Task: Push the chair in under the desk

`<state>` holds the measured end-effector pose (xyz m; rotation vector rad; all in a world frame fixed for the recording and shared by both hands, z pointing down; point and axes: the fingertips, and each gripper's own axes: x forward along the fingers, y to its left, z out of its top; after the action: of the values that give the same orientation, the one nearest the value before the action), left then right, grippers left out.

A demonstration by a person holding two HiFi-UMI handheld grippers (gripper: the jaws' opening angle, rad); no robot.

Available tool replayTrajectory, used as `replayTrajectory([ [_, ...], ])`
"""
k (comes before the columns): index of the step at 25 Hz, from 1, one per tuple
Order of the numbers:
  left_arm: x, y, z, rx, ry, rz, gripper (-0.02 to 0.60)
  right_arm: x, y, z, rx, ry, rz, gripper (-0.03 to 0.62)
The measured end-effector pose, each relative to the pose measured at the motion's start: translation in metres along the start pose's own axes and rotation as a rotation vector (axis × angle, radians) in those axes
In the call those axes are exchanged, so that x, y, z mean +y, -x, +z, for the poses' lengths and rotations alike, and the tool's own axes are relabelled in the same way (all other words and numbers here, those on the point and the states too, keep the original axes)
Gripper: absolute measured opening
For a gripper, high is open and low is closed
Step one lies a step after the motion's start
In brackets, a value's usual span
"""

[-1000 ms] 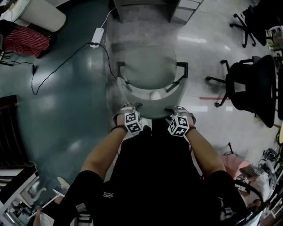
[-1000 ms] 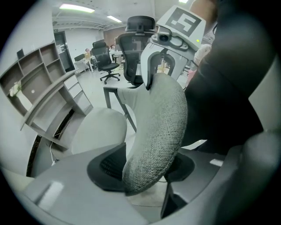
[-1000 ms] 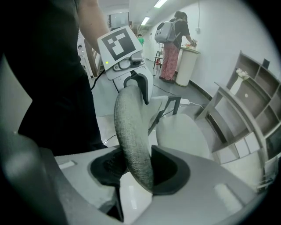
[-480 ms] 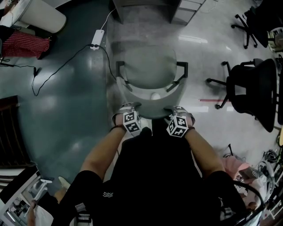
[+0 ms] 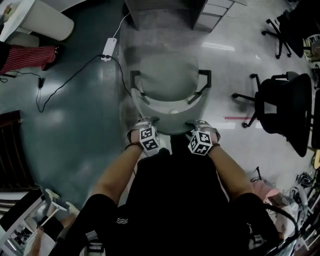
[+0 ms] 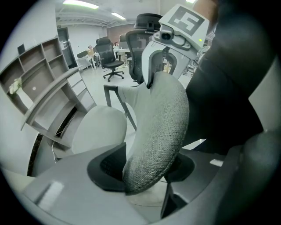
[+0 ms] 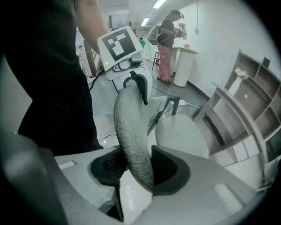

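Close below the person, the left gripper (image 5: 145,120) and right gripper (image 5: 199,122), level with each other, both pinch the top rim of the backrest (image 5: 170,111) of the grey chair (image 5: 168,75), with what is probably the desk (image 5: 161,11) straight ahead beyond.

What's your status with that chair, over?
Left gripper, right gripper: both shut on chair backrest. Not yet under desk. Power strip lying to its left.

Dim, fisheye-warped, glare on floor (image 5: 218,45)
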<state>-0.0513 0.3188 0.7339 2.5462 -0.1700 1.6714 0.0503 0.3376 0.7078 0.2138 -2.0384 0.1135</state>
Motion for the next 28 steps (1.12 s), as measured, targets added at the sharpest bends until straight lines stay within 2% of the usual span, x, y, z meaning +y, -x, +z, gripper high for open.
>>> replayTrajectory([
  [14,0.066,-0.001,0.022,0.032,0.048,0.02,0.224,-0.067,0.006,0.006,-0.038,0.023,0.027,0.156],
  [28,0.116,0.005,0.021,0.056,0.045,0.001,0.225,-0.111,0.0,0.027,-0.055,0.02,0.051,0.156],
])
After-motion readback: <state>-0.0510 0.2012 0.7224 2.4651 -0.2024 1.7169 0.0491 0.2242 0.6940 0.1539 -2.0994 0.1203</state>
